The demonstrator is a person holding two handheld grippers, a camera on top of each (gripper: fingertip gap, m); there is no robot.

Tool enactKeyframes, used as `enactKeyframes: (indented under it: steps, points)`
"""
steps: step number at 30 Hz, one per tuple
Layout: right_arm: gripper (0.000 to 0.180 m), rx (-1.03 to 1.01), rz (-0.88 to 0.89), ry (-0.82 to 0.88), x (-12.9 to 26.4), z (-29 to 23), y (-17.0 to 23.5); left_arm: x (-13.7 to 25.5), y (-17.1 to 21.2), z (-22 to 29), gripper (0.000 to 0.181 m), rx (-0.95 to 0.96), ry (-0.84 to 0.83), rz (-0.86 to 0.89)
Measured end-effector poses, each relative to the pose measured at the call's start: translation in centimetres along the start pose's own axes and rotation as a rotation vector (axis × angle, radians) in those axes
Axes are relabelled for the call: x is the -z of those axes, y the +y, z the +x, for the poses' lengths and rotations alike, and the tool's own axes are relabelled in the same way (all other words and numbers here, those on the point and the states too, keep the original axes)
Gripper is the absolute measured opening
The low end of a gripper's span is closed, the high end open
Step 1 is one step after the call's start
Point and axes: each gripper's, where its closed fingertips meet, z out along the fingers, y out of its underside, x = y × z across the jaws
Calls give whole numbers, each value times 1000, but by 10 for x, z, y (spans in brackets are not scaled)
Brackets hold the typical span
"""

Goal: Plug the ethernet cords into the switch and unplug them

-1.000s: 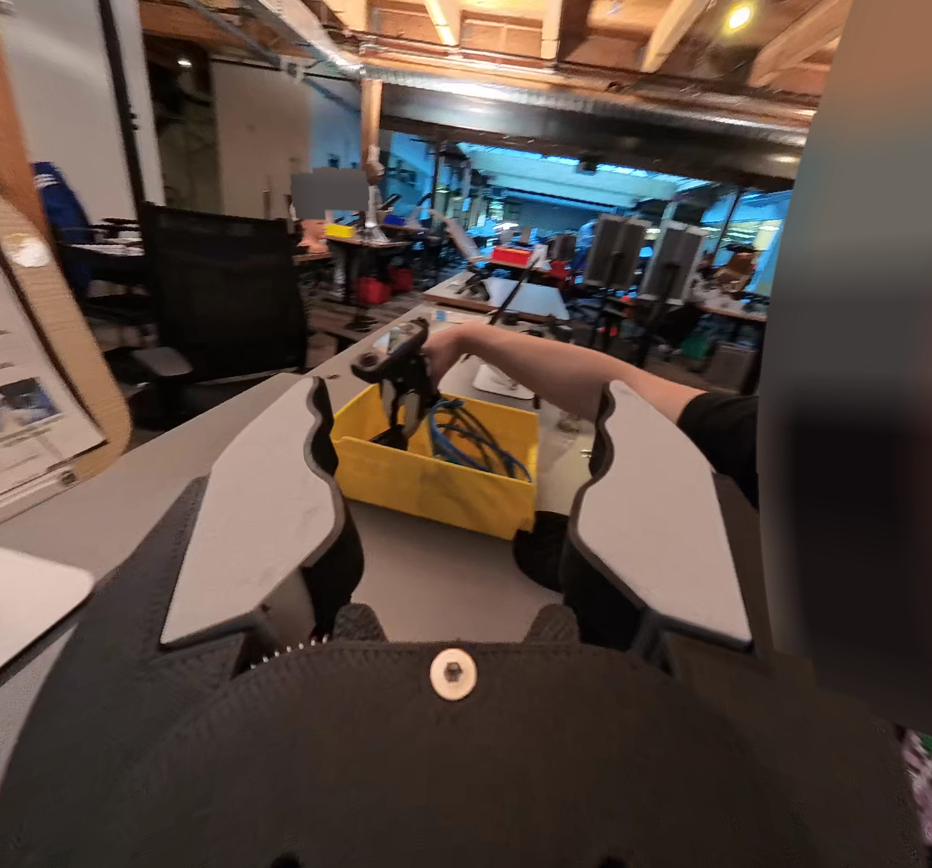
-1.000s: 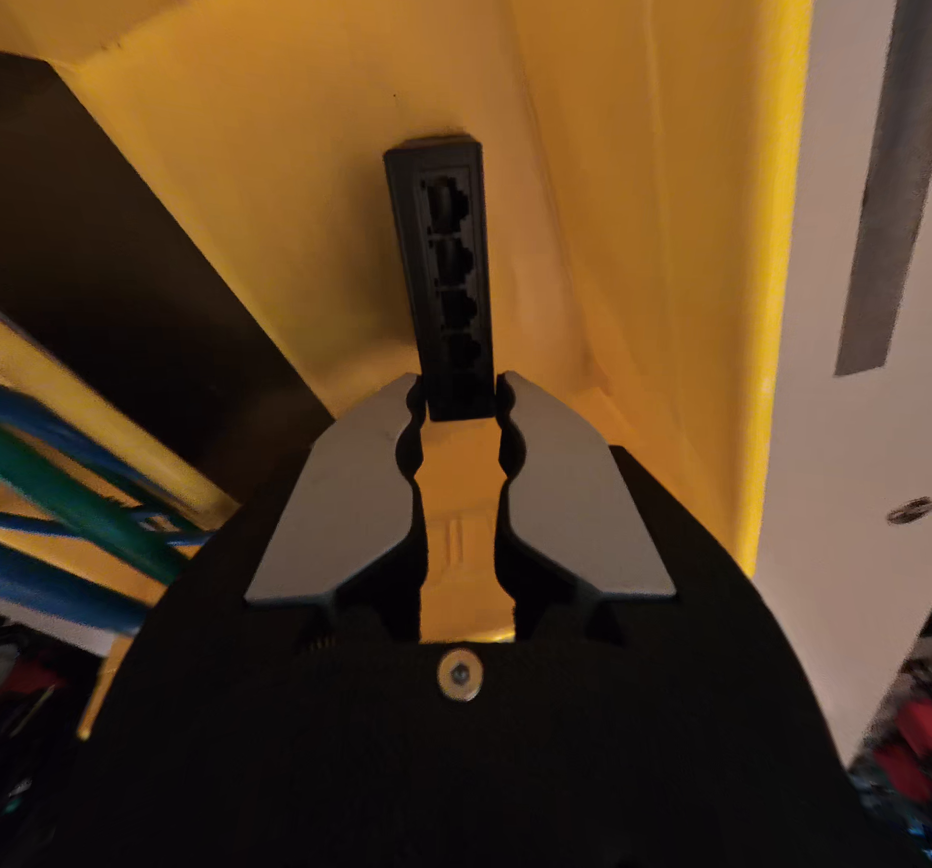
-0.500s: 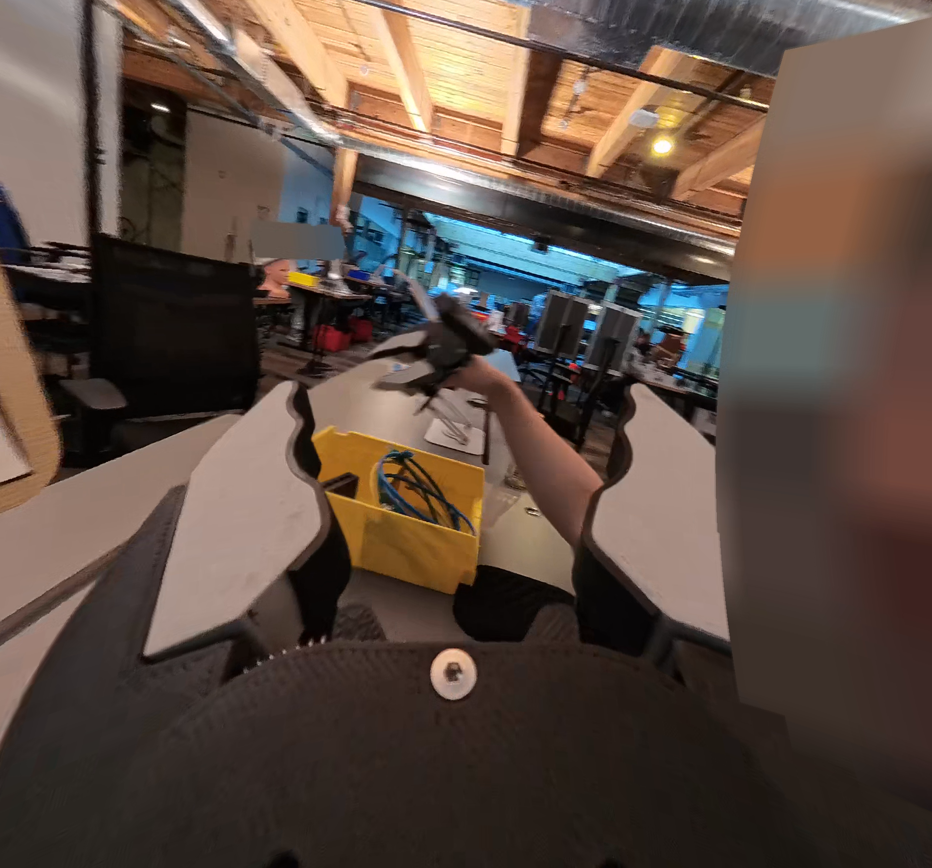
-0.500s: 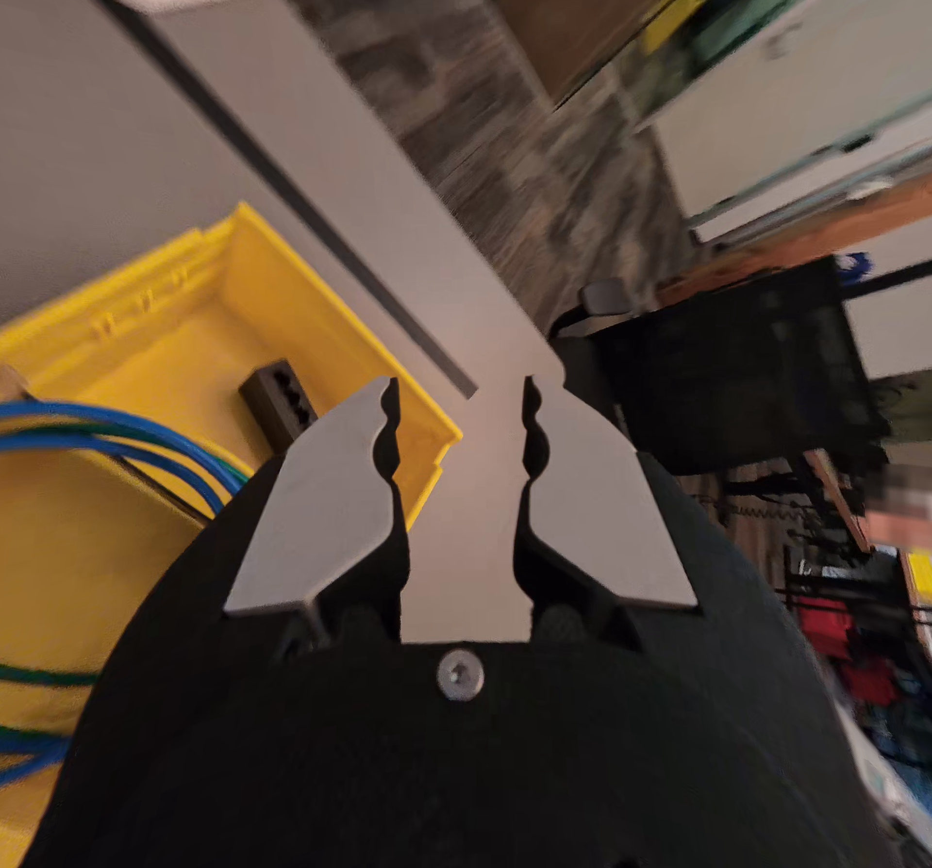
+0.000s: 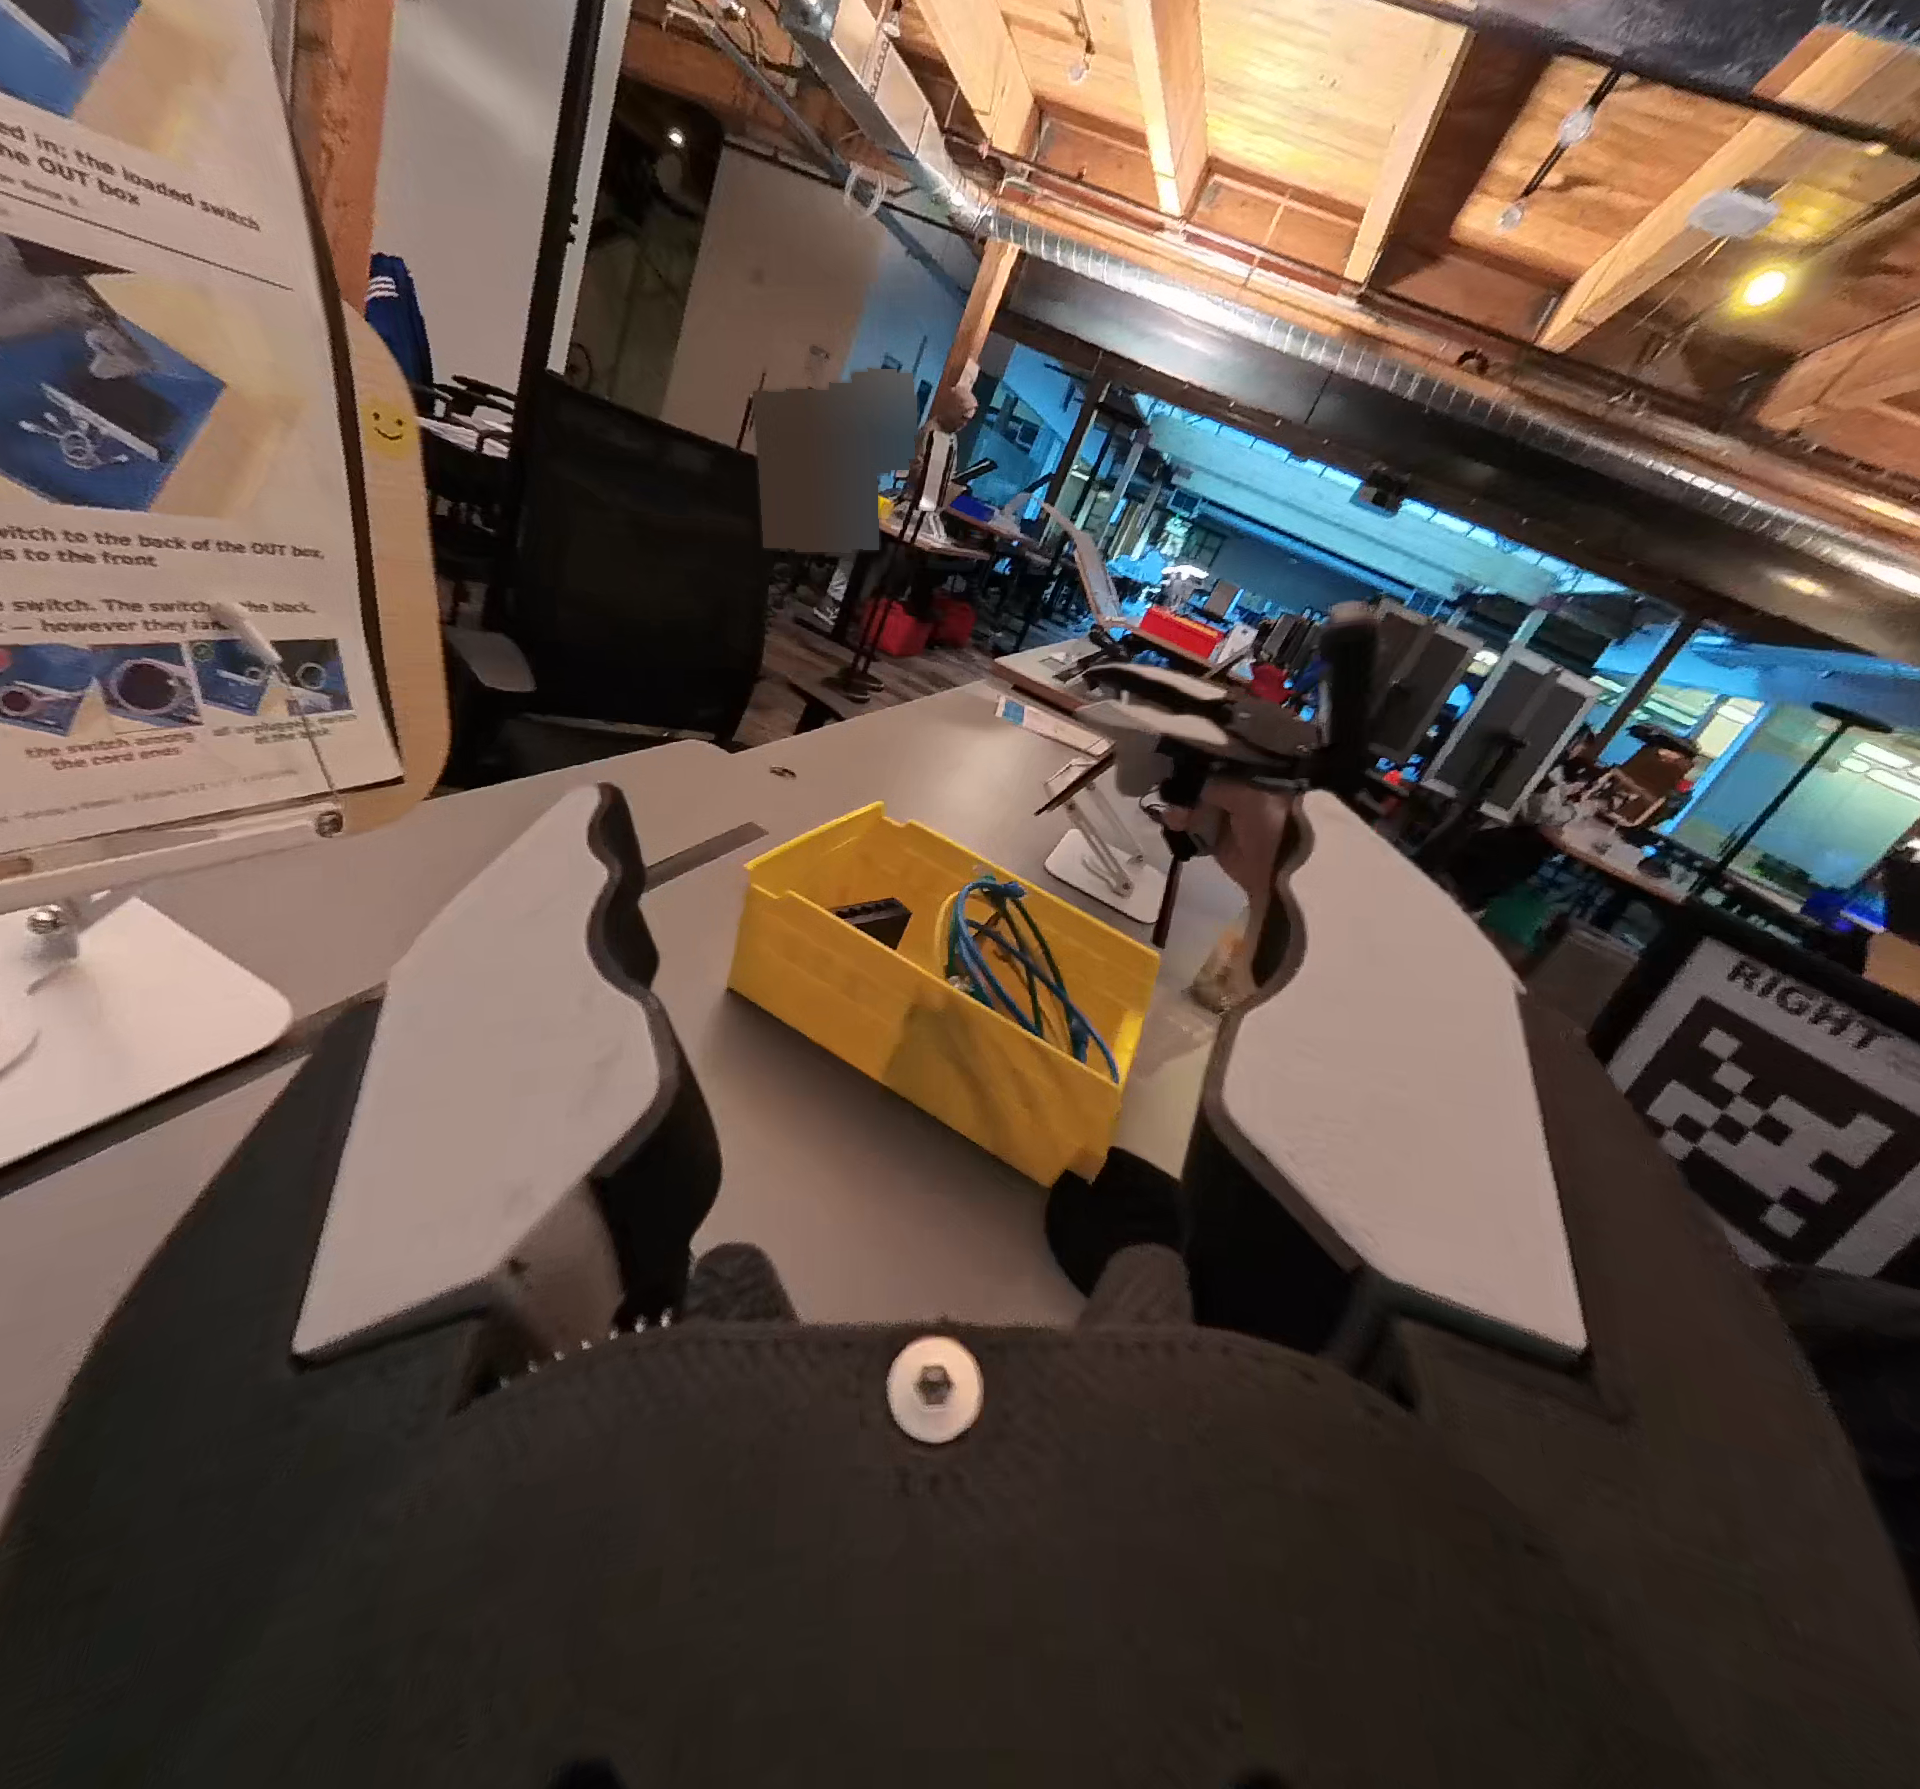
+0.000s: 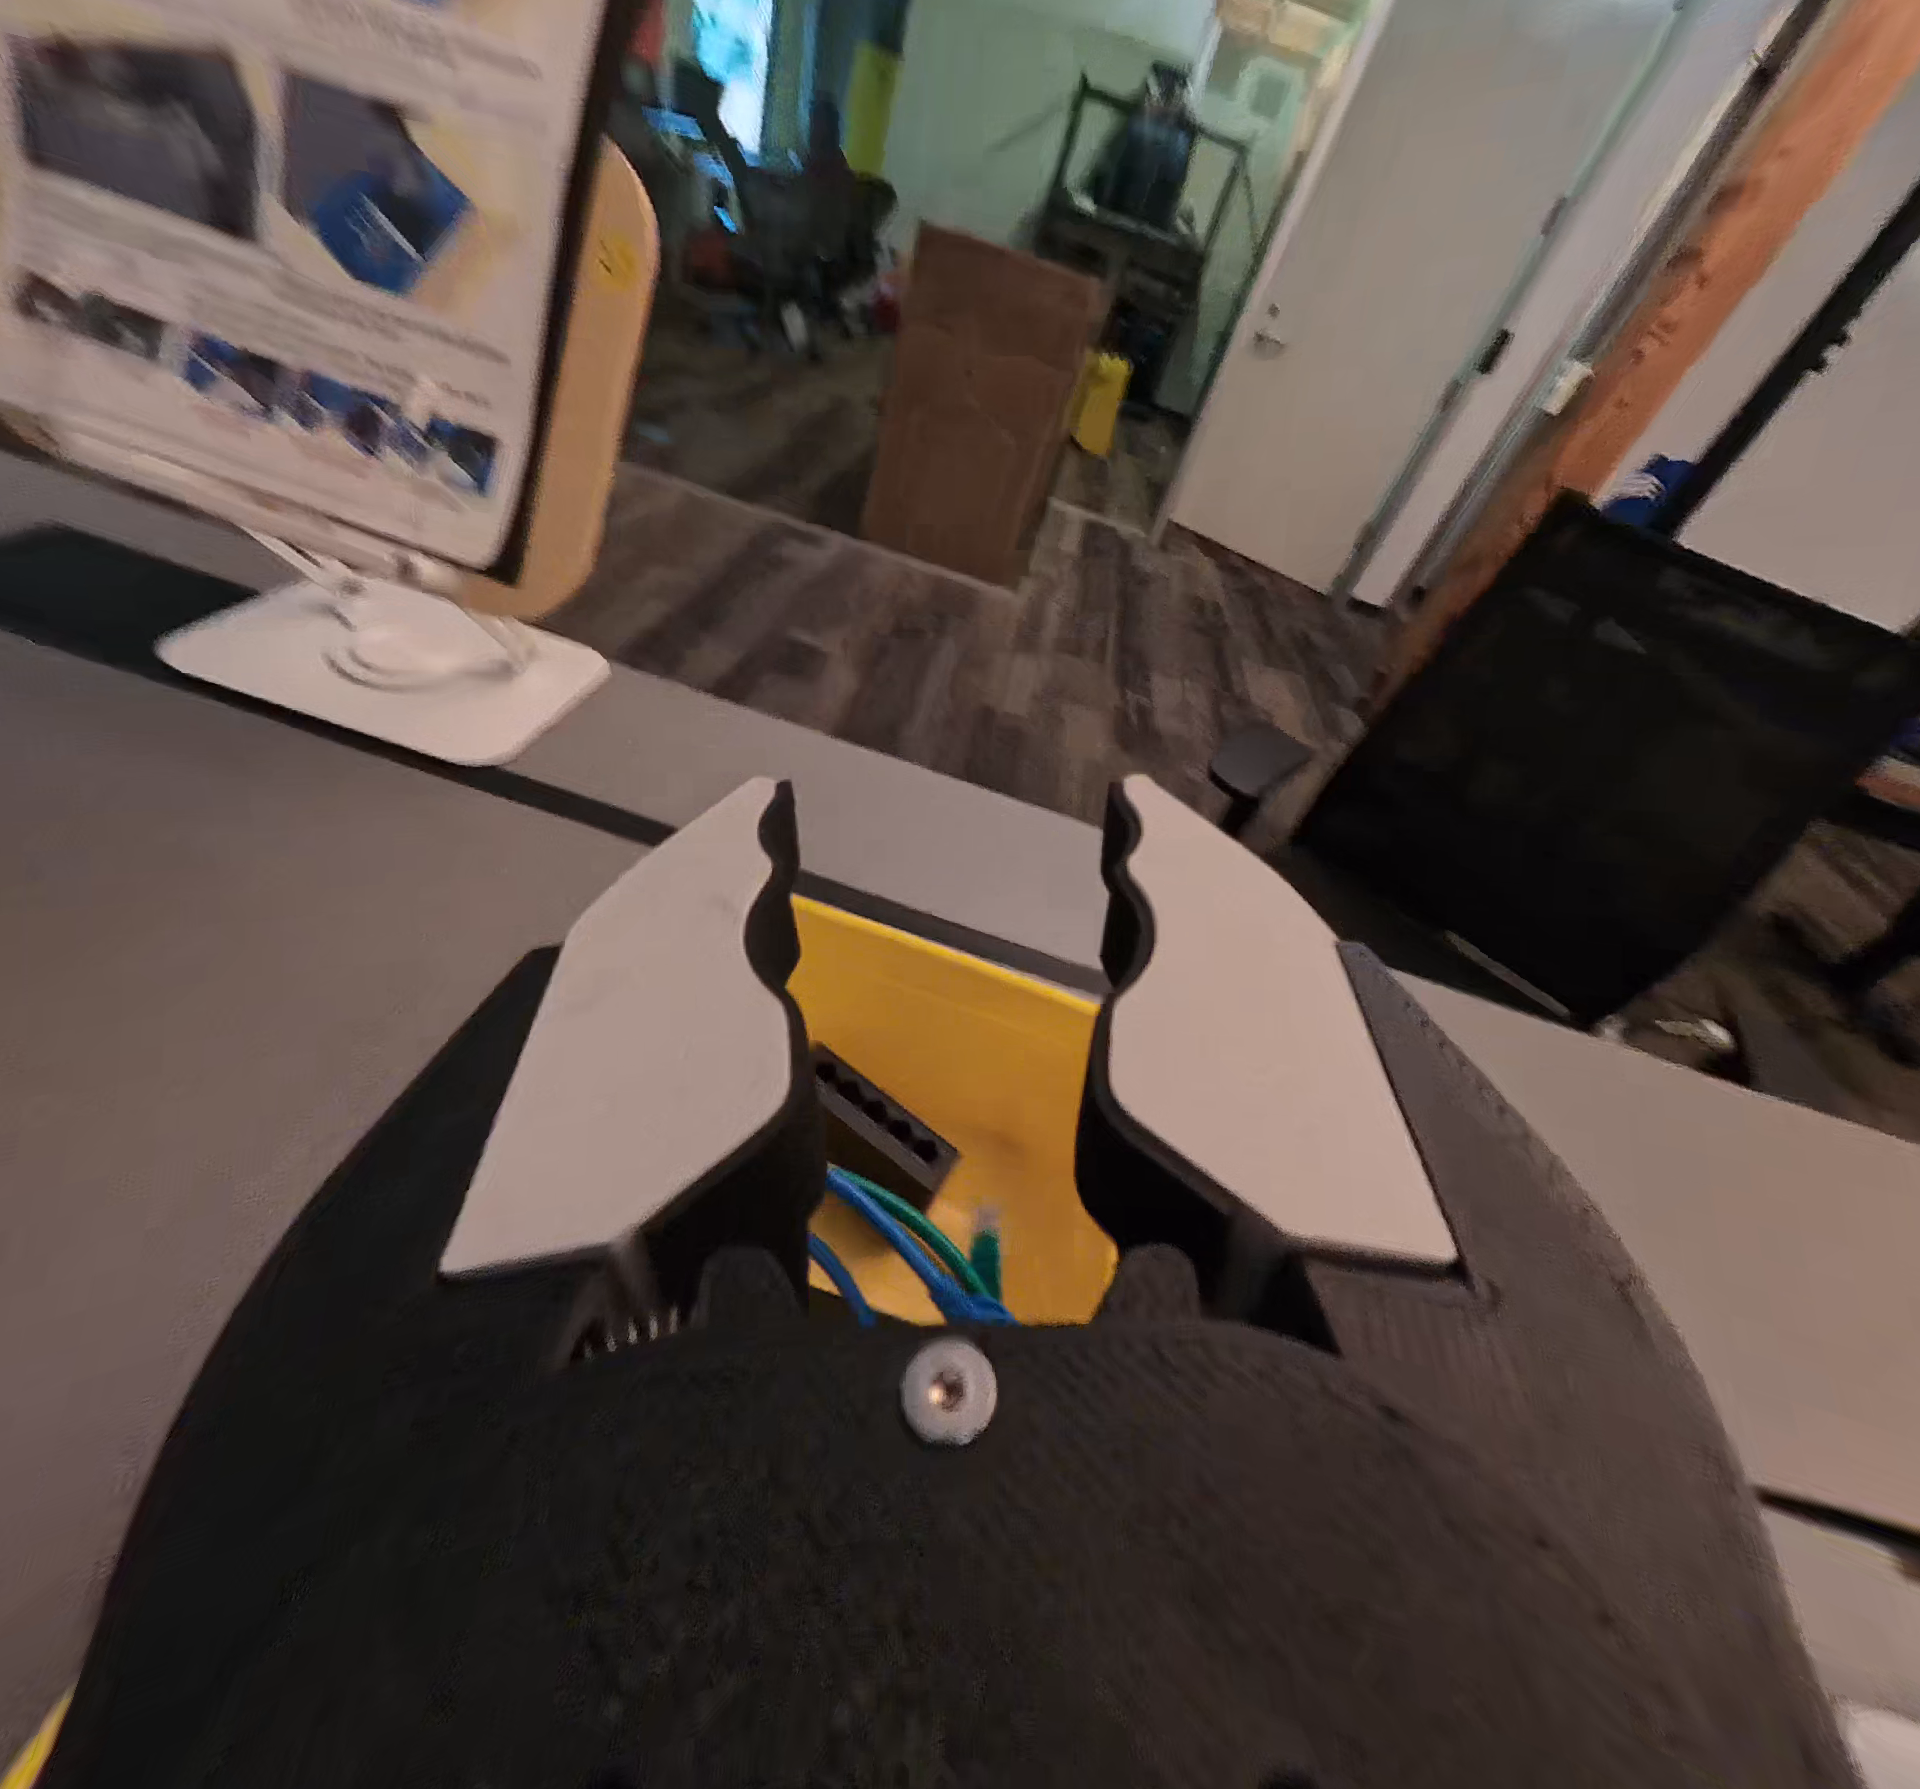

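Both tools are spread wide and hold nothing: the left tool [image 5: 940, 950] hangs above the counter [image 5: 499, 856], the right tool [image 6: 948, 892] above the yellow bin [image 6: 935, 991]. Inside the bin lie the black switch [image 6: 883, 1121] and loose ethernet cords [image 6: 914, 1251], unplugged.

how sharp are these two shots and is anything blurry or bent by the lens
Left wrist view: mostly sharp, the yellow bin crisp, though the right gripper farther off is smeared, and the wide lens bows the ceiling beams. Right wrist view: motion blur softens the instruction sheet and the room, while the switch and ethernet cords between the fingers stay readable but dim.
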Motion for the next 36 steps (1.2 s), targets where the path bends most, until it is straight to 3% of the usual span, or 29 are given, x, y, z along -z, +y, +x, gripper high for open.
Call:
enactKeyframes:
  steps: [6,14,18,26,36]
  points:
    - [58,12,-112,43,-12,13,25,-9,17,-3,121,-50,-29,-89]
    - [58,-49,-133,132,10,47,44,-24,38,6,119,-99,2,-167]
    - [57,-66,-96,159,18,57,42,-22,33,15,118,-122,89,-116]
    - [57,-98,-97,200,32,73,50,-8,10,-13,129,-133,-68,-26]
    - [57,-80,-117,202,27,70,51,3,-5,-32,85,63,-162,43]
